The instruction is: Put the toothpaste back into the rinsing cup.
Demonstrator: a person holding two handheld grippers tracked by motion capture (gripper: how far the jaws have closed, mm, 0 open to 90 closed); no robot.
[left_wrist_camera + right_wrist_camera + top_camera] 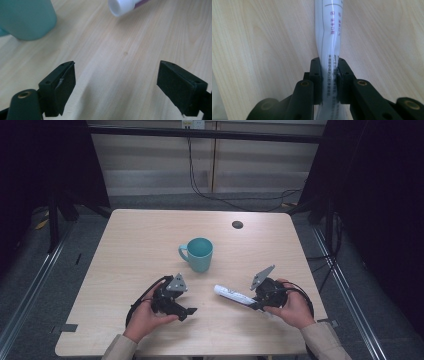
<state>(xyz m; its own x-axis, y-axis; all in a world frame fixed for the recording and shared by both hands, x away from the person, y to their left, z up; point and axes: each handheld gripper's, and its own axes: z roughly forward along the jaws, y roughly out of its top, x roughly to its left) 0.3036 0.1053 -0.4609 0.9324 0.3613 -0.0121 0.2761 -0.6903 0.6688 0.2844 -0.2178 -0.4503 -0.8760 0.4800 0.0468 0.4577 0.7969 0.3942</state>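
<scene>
Right tongs (329, 82): we pinch the tube's (234, 296) flat end, near the surface's (135, 250) front right.
Left tongs (116, 87): spread, empty.
Progress: tube gripped; mug (198, 254) mid-surface, untouched; goal unknown.

Bench (135, 240): light wood top. A round dark grommet hole (237, 224) sits near the far edge, right of centre. Black cables (210, 195) hang from the rear wall onto grey floor (30, 285) beyond the far edge.

Teal mug (199, 253) on wooden table (135, 250)
</scene>
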